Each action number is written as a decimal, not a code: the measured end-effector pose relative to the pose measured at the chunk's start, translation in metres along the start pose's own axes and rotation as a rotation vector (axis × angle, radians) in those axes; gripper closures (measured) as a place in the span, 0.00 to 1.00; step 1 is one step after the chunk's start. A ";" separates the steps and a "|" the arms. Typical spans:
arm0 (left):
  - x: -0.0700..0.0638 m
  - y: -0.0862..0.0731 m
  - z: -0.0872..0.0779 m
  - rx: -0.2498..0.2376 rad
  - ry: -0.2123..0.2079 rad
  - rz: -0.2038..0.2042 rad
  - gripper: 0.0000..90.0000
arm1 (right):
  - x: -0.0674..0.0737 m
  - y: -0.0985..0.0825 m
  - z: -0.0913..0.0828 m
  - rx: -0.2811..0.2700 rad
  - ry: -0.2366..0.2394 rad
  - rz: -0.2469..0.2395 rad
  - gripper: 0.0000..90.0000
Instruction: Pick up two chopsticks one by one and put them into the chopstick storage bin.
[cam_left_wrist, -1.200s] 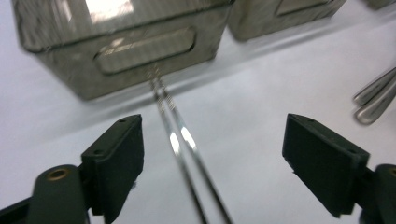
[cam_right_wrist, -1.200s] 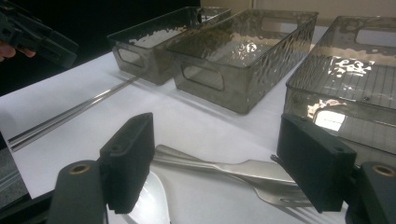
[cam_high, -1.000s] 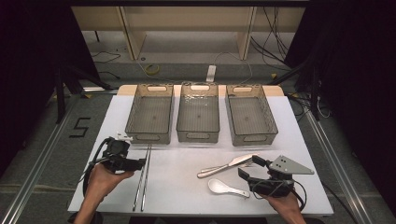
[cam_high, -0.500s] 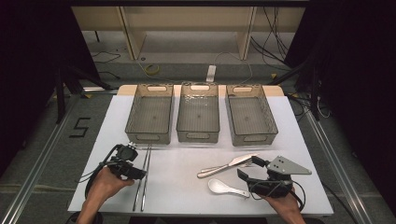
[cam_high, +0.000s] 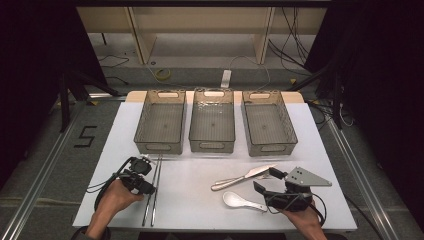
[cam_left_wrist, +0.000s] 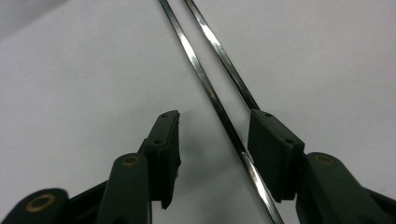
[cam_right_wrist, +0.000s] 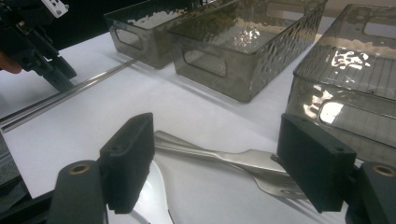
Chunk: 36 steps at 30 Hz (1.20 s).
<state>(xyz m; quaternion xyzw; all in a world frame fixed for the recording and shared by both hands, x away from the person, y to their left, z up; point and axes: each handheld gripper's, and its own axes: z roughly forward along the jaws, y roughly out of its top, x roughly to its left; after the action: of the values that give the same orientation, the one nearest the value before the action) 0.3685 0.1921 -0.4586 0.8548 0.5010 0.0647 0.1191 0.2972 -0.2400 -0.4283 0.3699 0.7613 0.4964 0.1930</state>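
Two metal chopsticks (cam_high: 152, 192) lie side by side on the white table (cam_high: 195, 170), at its left. My left gripper (cam_high: 146, 186) is down on them, and its jaws have just been closing. In the left gripper view one chopstick (cam_left_wrist: 205, 88) runs between the jaws (cam_left_wrist: 215, 122) without touching the pads, and the other chopstick (cam_left_wrist: 219, 51) passes behind the right jaw. My right gripper (cam_high: 264, 181) rests open at the front right. A metal fork (cam_right_wrist: 224, 158) and a white spoon (cam_right_wrist: 152, 186) lie in front of its jaws (cam_right_wrist: 219, 144).
Three smoky clear bins stand in a row at the back of the table: left (cam_high: 161, 145), middle (cam_high: 212, 145), right (cam_high: 270, 147). In the high view the fork (cam_high: 242, 177) lies just above the spoon (cam_high: 239, 201). The floor around the table is dark and strewn with cables.
My left gripper has come down onto the chopsticks, shifting slightly right, and its jaws have narrowed around one of them. The right gripper has stayed where it was.
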 end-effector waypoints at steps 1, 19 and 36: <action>0.000 0.000 0.001 0.003 -0.001 0.002 0.59 | 0.000 0.000 0.000 0.000 0.000 0.000 0.32; -0.004 0.002 0.005 0.045 -0.013 0.063 0.76 | 0.000 0.000 0.001 0.014 0.002 -0.005 0.32; 0.004 -0.001 0.004 0.048 -0.034 0.043 0.88 | 0.001 -0.001 0.002 0.027 0.010 -0.012 0.32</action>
<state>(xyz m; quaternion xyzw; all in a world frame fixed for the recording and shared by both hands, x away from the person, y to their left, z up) 0.3701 0.1955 -0.4627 0.8689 0.4818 0.0404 0.1058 0.2974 -0.2382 -0.4296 0.3653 0.7712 0.4865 0.1872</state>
